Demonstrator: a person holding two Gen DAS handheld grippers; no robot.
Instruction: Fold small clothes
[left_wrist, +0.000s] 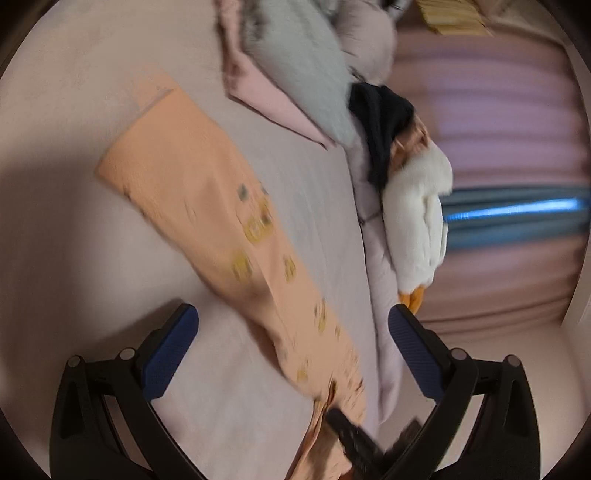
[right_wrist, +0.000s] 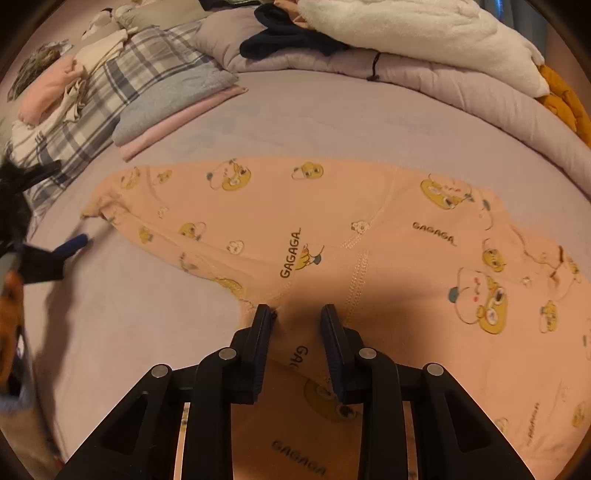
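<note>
the printed pants (right_wrist: 332, 236) lie spread flat on the bed sheet (right_wrist: 314, 122), running from a leg end at the left to the wider part at the right. the right gripper (right_wrist: 297, 314) sits over their near edge, at the crotch. the left gripper (right_wrist: 75, 245) is just beside the leg end at the far left. behind the pants, to the left, folded clothes (right_wrist: 173, 107) are stacked beside a checked pillow (right_wrist: 110, 85). a rolled quilt (right_wrist: 424, 77) runs along the back, with a plush toy (right_wrist: 424, 33) and a dark garment (right_wrist: 288, 37) lying on it (their contact is partly hidden).
</note>
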